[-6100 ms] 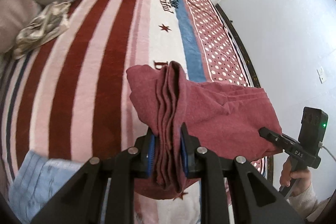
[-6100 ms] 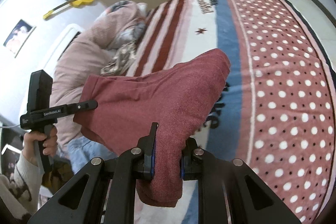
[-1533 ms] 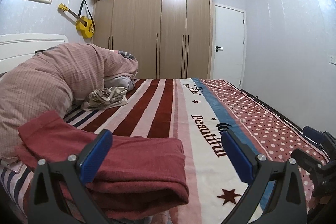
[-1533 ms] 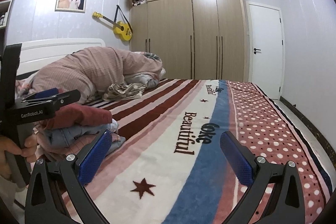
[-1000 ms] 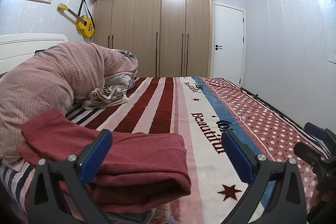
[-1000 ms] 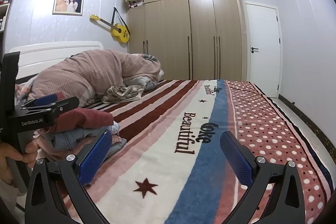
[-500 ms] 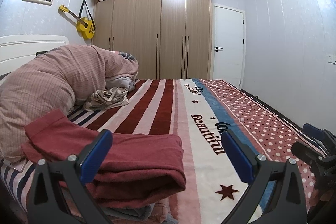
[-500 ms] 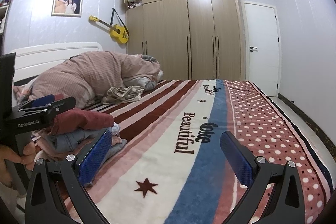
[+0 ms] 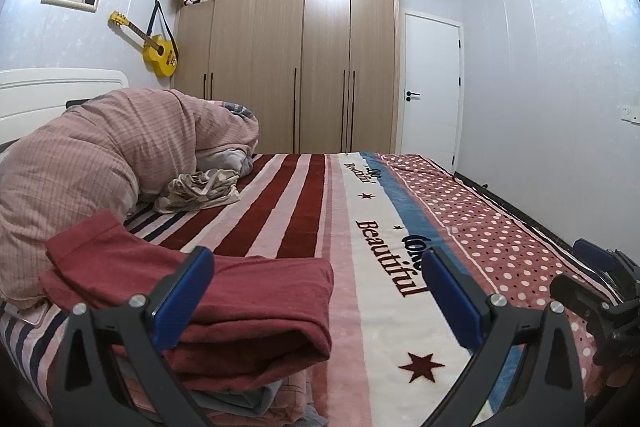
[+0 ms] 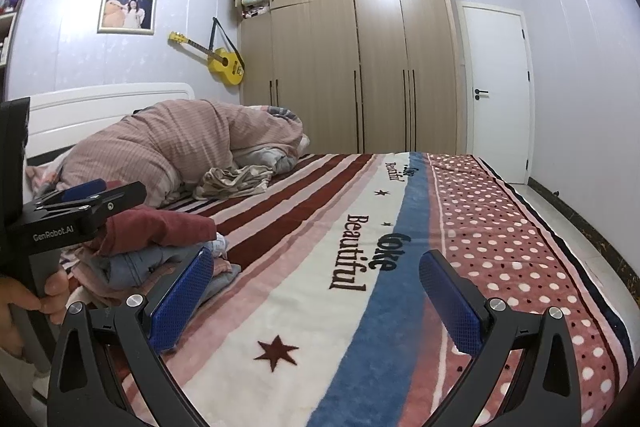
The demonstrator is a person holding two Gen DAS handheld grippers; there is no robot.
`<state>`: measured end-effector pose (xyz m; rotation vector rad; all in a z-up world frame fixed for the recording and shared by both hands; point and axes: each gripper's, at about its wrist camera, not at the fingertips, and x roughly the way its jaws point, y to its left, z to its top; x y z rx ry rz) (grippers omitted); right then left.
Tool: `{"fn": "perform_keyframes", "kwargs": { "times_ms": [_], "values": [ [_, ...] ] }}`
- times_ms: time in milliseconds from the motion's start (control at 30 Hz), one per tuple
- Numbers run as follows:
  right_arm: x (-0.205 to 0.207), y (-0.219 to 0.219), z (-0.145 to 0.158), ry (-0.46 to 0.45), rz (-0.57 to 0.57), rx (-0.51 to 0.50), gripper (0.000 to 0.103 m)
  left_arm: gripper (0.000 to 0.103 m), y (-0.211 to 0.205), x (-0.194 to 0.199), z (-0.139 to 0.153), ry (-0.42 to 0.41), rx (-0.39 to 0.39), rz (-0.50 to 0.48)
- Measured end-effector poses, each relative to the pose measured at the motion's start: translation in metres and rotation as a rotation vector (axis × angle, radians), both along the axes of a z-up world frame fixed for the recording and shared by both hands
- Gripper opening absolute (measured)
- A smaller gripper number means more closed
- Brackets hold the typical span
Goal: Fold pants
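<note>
The dark red pants (image 9: pixel 248 303) lie folded on top of a stack of folded clothes at the left edge of the bed. In the right wrist view the same red pants (image 10: pixel 160 227) top a pile that includes blue jeans (image 10: pixel 148 263). My left gripper (image 9: pixel 320 291) is open just in front of the stack, its left finger over the pants' near side. Over the striped blanket, my right gripper (image 10: pixel 316 291) is also open and holds nothing. The left gripper (image 10: pixel 86 201) also shows at the left of the right wrist view, held by a hand (image 10: pixel 52 291).
A striped and dotted blanket (image 9: pixel 380 239) covers the bed. A bunched pink quilt (image 9: pixel 104 155) and a crumpled beige garment (image 9: pixel 200 191) lie near the headboard. A wooden wardrobe (image 9: pixel 304 67), a white door (image 9: pixel 432 87) and a yellow guitar (image 9: pixel 158 51) stand behind.
Six seconds ago both grippers were shut on the red pants in the air. Now the pants rest on the stack and both grippers are open. Over the last second, little has moved.
</note>
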<state>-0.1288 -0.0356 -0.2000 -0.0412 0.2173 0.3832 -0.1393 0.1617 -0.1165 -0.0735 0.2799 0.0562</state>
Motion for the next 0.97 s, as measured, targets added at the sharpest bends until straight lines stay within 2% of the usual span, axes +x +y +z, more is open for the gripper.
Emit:
{"fn": "perform_keyframes", "kwargs": {
  "times_ms": [967],
  "values": [
    [-0.0021,0.0009,0.0016,-0.004,-0.011,0.013,0.102,0.102,-0.0099,0.0006,0.0008,-0.008,0.008,-0.005]
  ]
}}
